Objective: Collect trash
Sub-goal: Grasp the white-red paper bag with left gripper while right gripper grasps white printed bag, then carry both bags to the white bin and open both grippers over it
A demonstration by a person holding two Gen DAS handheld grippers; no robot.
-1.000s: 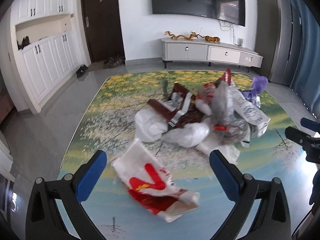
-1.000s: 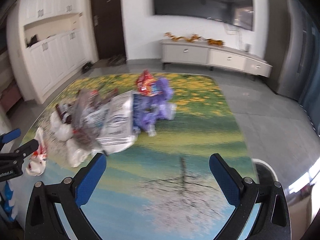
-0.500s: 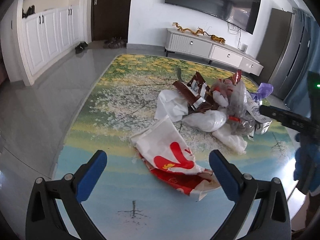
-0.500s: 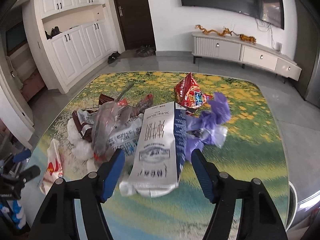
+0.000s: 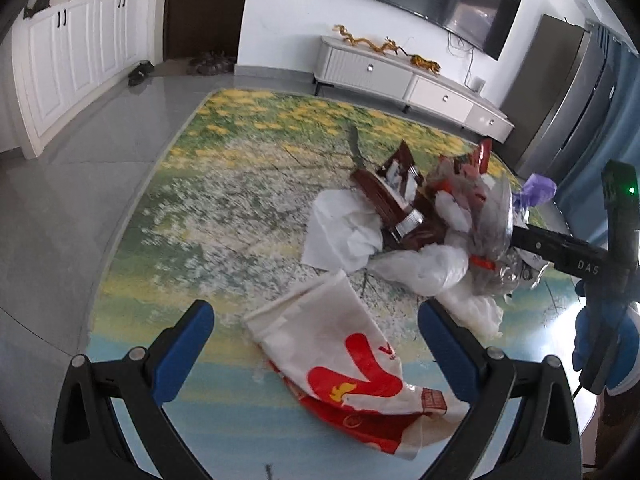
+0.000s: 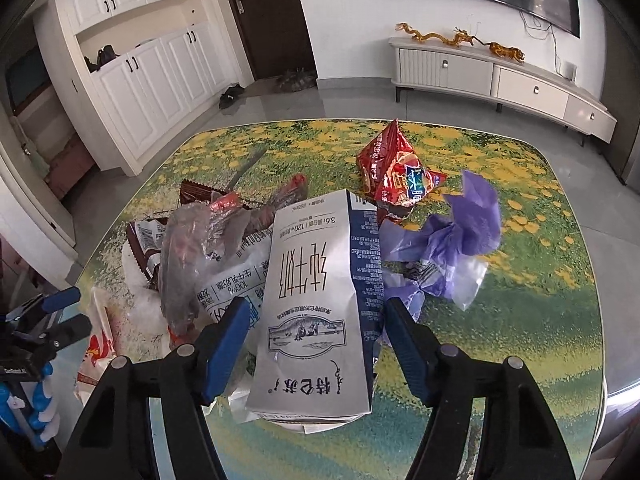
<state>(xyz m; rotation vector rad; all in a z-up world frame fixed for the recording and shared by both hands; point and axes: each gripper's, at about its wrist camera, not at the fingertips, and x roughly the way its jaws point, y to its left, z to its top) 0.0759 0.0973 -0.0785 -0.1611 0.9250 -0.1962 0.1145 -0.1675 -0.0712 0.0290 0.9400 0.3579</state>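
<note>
A heap of trash lies on the table's landscape-print cover (image 6: 520, 320). On top is a white and dark blue milk carton (image 6: 316, 280). My right gripper (image 6: 316, 312) stands part-way open around it, a blue pad on each side, and a sliver of gap shows at the left pad. One of its fingers (image 5: 560, 250) shows in the left wrist view, reaching into the heap. My left gripper (image 5: 314, 316) is open just above a crumpled red and white plastic bag (image 5: 340, 360), with nothing between its pads. It also shows as the left gripper (image 6: 80, 310) at the far left of the right wrist view.
A red snack packet (image 6: 392, 172) and a purple bag (image 6: 452, 236) lie right of the carton. A clear wrapper (image 6: 192, 248), brown wrappers (image 5: 384, 200) and white bags (image 5: 344, 228) lie to its left. Beyond the table stand a TV cabinet (image 6: 480, 72) and white cupboards (image 6: 140, 92).
My right gripper's jaws narrowed from wide, and it swung over the heap until the carton lay between them. My left gripper came down closer to the red and white bag.
</note>
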